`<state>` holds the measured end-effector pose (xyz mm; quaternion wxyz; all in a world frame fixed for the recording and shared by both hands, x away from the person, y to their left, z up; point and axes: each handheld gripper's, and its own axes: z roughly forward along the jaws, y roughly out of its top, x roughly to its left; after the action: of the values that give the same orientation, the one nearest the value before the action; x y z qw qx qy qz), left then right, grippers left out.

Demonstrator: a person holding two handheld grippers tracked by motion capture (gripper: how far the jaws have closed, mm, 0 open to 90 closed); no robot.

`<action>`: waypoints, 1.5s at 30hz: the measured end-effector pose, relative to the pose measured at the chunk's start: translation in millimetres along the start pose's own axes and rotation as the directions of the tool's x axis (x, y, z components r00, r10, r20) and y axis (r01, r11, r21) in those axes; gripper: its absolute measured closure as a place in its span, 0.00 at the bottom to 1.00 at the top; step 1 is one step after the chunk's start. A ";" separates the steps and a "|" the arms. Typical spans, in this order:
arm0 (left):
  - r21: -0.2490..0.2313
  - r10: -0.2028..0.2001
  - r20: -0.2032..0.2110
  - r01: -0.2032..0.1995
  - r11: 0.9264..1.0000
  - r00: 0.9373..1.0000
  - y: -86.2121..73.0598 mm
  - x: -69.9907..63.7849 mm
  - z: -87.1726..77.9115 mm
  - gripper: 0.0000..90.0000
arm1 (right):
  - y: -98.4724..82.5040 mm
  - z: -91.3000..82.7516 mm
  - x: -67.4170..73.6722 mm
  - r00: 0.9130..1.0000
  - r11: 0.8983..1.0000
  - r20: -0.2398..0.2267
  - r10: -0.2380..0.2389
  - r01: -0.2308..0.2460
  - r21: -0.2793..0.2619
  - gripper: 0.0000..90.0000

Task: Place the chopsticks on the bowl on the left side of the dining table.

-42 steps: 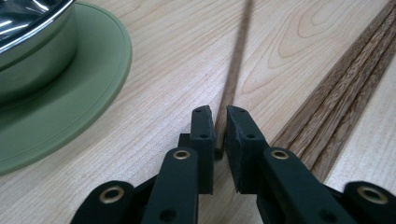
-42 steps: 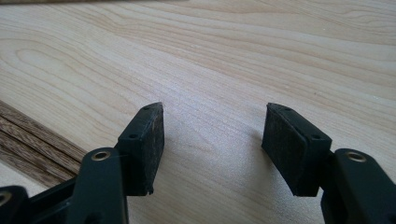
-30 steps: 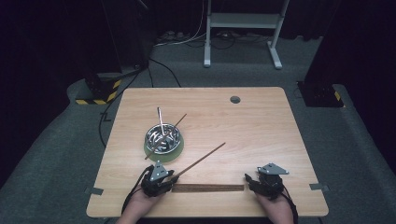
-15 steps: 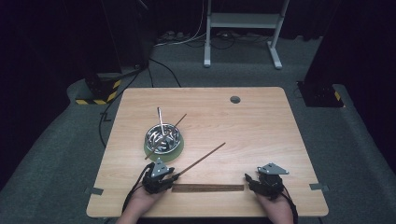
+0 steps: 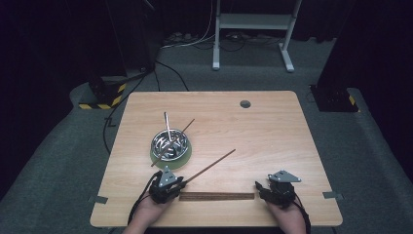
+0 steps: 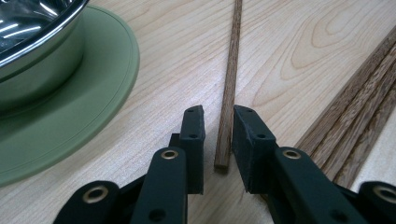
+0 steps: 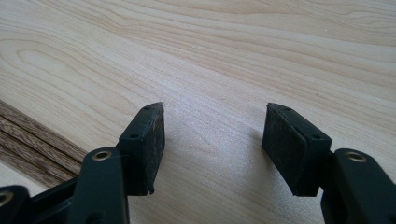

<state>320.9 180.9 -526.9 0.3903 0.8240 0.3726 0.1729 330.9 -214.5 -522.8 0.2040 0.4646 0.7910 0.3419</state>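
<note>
A loose wooden chopstick (image 5: 212,165) lies slanted on the table, and its near end (image 6: 224,140) sits between the jaws of my left gripper (image 6: 218,112). Those jaws have just been closing and stand narrow. A thin gap still shows beside the stick, so the pads do not press on it. My left gripper (image 5: 181,184) rests at the front left. A row of chopsticks (image 5: 216,196) lies flat along the front edge. At the right end of that row my right gripper (image 5: 260,187) stands open over bare wood, its jaws (image 7: 215,116) wide apart.
A steel bowl (image 5: 170,144) on a green mat (image 5: 185,157) sits left of centre, with a metal utensil (image 5: 167,124) and a chopstick (image 5: 187,124) sticking out of it. The mat (image 6: 70,116) lies just left of my left jaws. The table has a cable hole (image 5: 245,104) at the back.
</note>
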 end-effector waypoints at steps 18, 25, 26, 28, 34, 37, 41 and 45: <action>-0.041 -0.012 0.006 0.012 0.999 1.000 -1.7 2.1 -4.5 0.93 | 0.1 0.1 -0.3 1.000 1.000 -0.001 -0.004 0.004 0.001 0.43; -0.105 -0.031 -0.003 0.030 0.994 1.000 -3.1 5.2 -12.4 0.93 | 0.2 0.1 -0.3 1.000 1.000 -0.001 -0.003 0.003 0.001 0.43; -0.121 -0.041 0.007 0.041 0.992 0.999 -2.9 5.5 -12.7 0.93 | 0.2 0.1 -0.3 1.000 1.000 -0.001 -0.003 0.003 0.001 0.43; -0.136 -0.047 -0.001 0.047 0.990 0.999 -2.7 6.0 -16.3 0.93 | 0.2 0.1 -0.3 1.000 1.000 -0.001 -0.003 0.003 0.001 0.43; -0.225 -0.072 0.019 0.074 0.972 0.997 -0.6 6.3 -26.3 0.93 | 0.2 0.1 -0.2 1.000 1.000 -0.001 -0.003 0.003 0.001 0.43; -0.245 -0.079 0.012 0.079 0.966 0.997 -0.4 6.5 -29.6 0.93 | 0.2 0.1 -0.2 1.000 1.000 -0.001 -0.003 0.003 0.001 0.43; -0.276 -0.081 0.006 0.080 0.958 0.997 0.3 6.7 -33.2 0.93 | 0.2 0.1 -0.3 1.000 1.000 -0.001 -0.003 0.003 0.001 0.43; -0.306 -0.078 -0.007 0.072 0.949 0.997 1.7 6.9 -39.0 0.93 | 0.2 0.1 -0.3 1.000 1.000 -0.001 -0.003 0.003 0.001 0.43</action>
<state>303.8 205.4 -500.8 0.5157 0.7374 0.3761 0.2211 331.2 -214.6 -522.7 0.2038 0.4633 0.7920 0.3414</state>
